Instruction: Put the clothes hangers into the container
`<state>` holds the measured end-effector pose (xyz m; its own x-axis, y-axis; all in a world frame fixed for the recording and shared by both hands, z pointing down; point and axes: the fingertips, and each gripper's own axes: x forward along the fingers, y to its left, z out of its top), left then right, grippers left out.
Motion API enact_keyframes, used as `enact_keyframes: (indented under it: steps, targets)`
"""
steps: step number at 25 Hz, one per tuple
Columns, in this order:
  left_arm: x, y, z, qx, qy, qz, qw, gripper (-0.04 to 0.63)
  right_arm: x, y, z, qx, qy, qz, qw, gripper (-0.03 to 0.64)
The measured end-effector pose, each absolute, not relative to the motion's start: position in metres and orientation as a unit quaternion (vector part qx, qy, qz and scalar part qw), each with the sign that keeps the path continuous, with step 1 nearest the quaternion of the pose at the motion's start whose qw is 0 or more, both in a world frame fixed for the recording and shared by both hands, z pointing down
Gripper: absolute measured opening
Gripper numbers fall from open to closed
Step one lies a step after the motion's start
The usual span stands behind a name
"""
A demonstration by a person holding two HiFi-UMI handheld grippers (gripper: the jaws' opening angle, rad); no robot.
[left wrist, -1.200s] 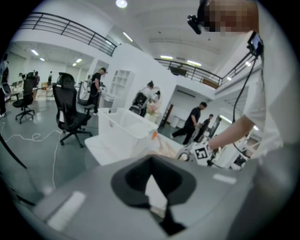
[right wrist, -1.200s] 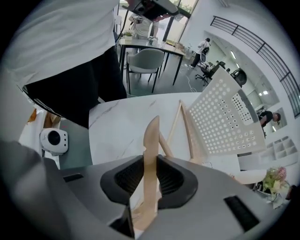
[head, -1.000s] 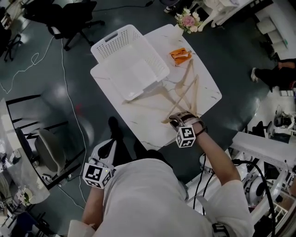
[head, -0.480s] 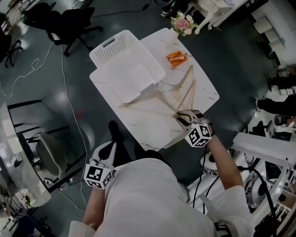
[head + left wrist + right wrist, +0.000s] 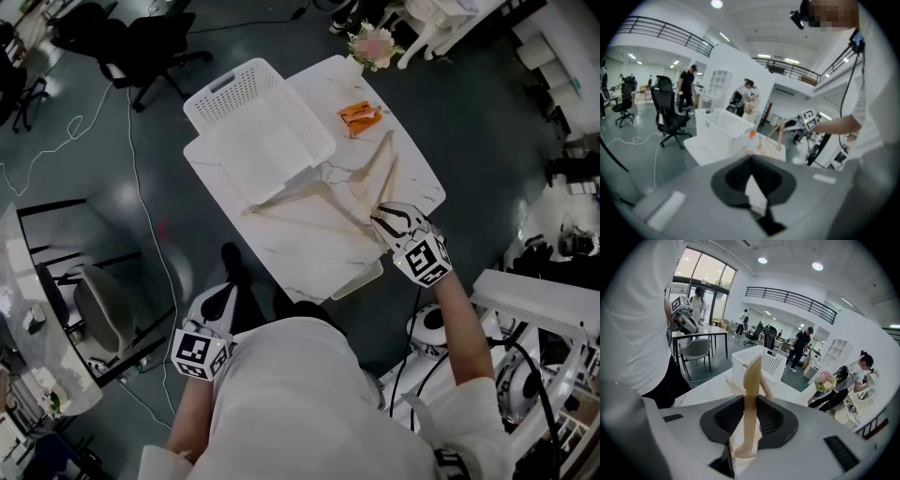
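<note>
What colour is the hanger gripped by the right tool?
The hanger is light tan, pale wood; best seen in the right gripper view.

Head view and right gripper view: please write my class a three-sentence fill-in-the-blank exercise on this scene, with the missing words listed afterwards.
1. The right gripper is shut on a wooden ____.
2. The white basket stands on the marbled ____.
3. The small object lying on the tabletop beside the basket is coloured ____.

Missing words: hanger; table; orange.
</note>
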<state>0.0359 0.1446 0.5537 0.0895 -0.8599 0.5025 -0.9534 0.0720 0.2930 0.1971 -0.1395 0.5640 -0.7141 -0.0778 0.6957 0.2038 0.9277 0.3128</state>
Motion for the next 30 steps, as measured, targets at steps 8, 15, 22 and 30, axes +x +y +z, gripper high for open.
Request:
enact_keyframes:
  steps: [8,15,22,30]
  targets:
    - [0.024,0.139,0.546,0.677,-0.675,0.075,0.282,0.002,0.189,-0.137,0.533,-0.004,-0.926,-0.171,0.336,0.078]
    - [0.004,0.126,0.538,0.694,-0.663,0.072,0.270,0.001,0.175,-0.129,0.505,0.021,-0.932,-0.174,0.318,0.078]
    - [-0.012,0.104,0.537,0.722,-0.636,0.071,0.262,0.002,0.158,-0.114,0.450,0.039,-0.933,-0.197,0.297,0.078]
    - [-0.050,0.077,0.531,0.748,-0.613,0.075,0.244,0.002,0.114,-0.100,0.408,0.046,-0.933,-0.216,0.283,0.078]
